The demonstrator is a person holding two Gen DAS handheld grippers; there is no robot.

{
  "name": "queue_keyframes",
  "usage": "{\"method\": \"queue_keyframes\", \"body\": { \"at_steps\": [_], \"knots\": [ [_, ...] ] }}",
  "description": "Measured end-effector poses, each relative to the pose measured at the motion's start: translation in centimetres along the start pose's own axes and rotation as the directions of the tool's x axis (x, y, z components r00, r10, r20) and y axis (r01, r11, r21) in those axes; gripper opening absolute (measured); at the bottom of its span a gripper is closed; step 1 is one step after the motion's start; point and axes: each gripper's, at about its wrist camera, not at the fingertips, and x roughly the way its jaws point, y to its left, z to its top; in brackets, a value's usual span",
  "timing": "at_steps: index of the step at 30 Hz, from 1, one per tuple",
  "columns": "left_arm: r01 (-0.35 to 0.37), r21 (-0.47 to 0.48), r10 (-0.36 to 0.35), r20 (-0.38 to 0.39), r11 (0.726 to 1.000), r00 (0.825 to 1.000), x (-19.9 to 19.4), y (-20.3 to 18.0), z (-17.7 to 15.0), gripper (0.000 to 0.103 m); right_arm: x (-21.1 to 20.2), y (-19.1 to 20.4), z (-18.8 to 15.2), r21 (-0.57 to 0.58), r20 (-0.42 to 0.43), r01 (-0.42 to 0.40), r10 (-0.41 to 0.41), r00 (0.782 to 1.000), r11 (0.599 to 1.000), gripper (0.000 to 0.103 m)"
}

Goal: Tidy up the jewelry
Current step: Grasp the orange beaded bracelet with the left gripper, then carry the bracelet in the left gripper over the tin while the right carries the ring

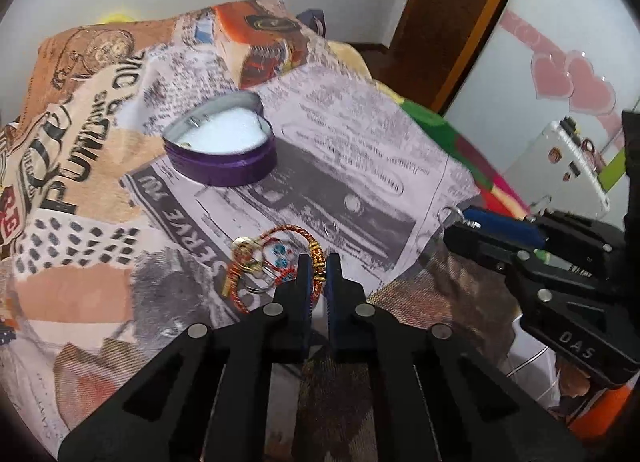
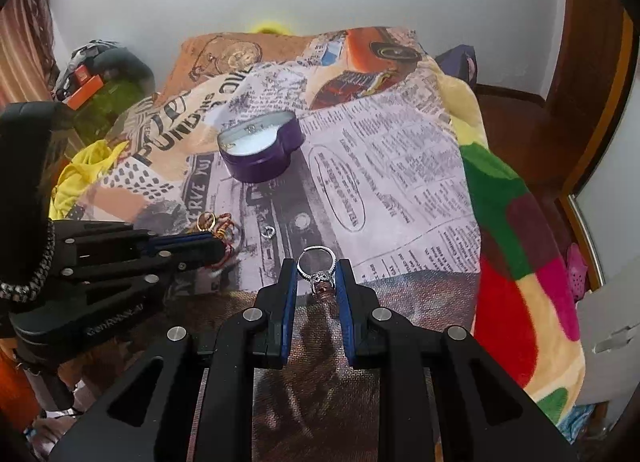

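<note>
A purple heart-shaped box (image 1: 224, 146) (image 2: 260, 146) sits open on the newspaper-print cloth, with a small silver piece (image 2: 252, 127) on its white lining. My left gripper (image 1: 319, 262) is shut on a red and gold braided bracelet (image 1: 280, 230), which lies in a tangle with a gold charm (image 1: 244, 248) and thin rings. My right gripper (image 2: 318, 266) is shut on a silver ring (image 2: 322, 276) with a stone cluster, held just above the cloth. In the right wrist view, the left gripper (image 2: 218, 240) comes in from the left, over the bracelet (image 2: 224, 222). A small silver ring (image 2: 269, 232) lies loose between the grippers.
The printed cloth (image 2: 400, 166) covers a bed. A bright patchwork blanket (image 2: 512, 222) hangs off its right side, and yellow fabric (image 2: 80, 170) is bunched at the left. Behind the bed are a white wall and a wooden door frame (image 2: 592, 62).
</note>
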Motion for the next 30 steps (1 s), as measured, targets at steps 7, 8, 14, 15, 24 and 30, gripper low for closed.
{"method": "queue_keyframes", "body": {
  "at_steps": [7, 8, 14, 15, 24, 30],
  "knots": [
    [0.006, -0.026, -0.004, 0.092, 1.000, 0.996, -4.3, 1.2, 0.8, 0.005, -1.4, 1.2, 1.0, -0.021, 0.037, 0.002, -0.002, 0.999, 1.000, 0.017],
    [0.007, -0.029, -0.004, 0.104, 1.000, 0.995, -4.9, 1.3, 0.9, 0.005, -1.5, 1.4, 1.1, -0.024, 0.042, 0.003, -0.002, 0.999, 1.000, 0.017],
    [0.008, -0.052, 0.001, 0.176, 0.999, 0.984, -7.9, 2.7, 1.6, 0.005, -2.1, 2.7, 2.1, -0.049, 0.072, 0.003, 0.001, 0.997, 0.999, 0.017],
    [0.010, -0.055, 0.000, 0.184, 0.998, 0.983, -8.3, 2.9, 1.7, 0.005, -2.2, 2.9, 2.4, -0.053, 0.080, 0.003, 0.001, 0.997, 0.999, 0.017],
    [-0.005, -0.071, 0.022, 0.234, 0.997, 0.972, -9.4, 4.9, 3.1, 0.005, -2.0, 3.8, 4.2, -0.059, 0.112, 0.003, 0.003, 0.994, 0.998, 0.017],
    [-0.005, -0.071, 0.022, 0.245, 0.997, 0.969, -8.9, 6.0, 4.3, 0.005, -1.3, 4.1, 5.4, -0.061, 0.122, 0.001, 0.006, 0.993, 0.998, 0.017]
  ]
}}
